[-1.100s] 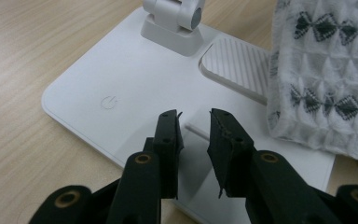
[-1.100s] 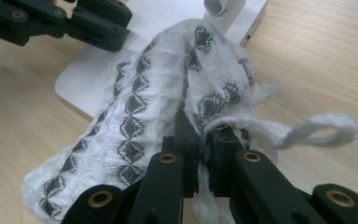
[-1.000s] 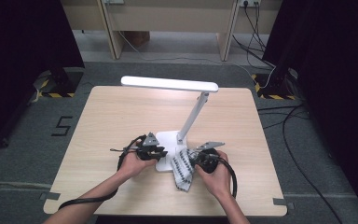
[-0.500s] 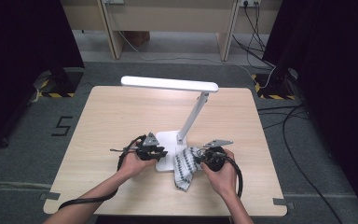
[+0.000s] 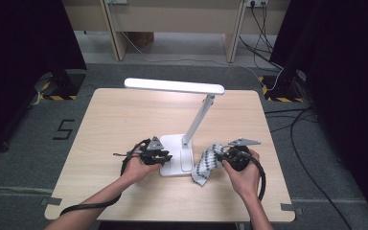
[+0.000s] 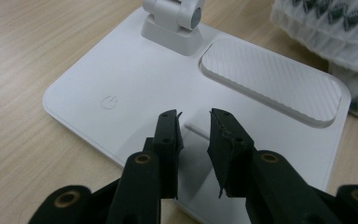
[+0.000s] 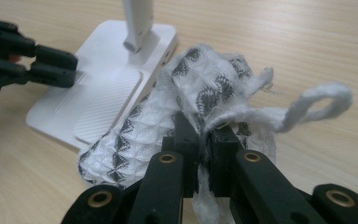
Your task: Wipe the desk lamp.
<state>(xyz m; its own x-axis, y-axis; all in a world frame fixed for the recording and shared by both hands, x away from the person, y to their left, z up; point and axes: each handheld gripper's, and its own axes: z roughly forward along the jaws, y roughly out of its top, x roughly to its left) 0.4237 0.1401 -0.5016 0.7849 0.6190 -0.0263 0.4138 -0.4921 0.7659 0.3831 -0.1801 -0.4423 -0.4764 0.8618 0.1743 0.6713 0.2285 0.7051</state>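
A white desk lamp [image 5: 199,115] stands mid-table on a flat white base [image 6: 135,79] with a power symbol and a ribbed pad [image 6: 270,86]. My left gripper [image 6: 193,119] hovers over the base's near edge, jaws slightly apart with nothing between them. A white cloth with a black zigzag pattern [image 7: 168,121] lies bunched against the base's right side. My right gripper [image 7: 204,135] is shut on a fold of that cloth; a white loop [image 7: 321,102] sticks out to the right. From above, the left gripper [image 5: 160,157] and right gripper [image 5: 225,154] flank the base, cloth [image 5: 207,164] between.
The wooden table [image 5: 124,115] has open surface behind and to the left of the lamp. The lamp's long head [image 5: 172,86] overhangs the middle of the table. Cables trail from both grippers off the front edge.
My right gripper has drawn to the right, away from the lamp base, pulling the cloth with it. The left gripper has stayed at the base.
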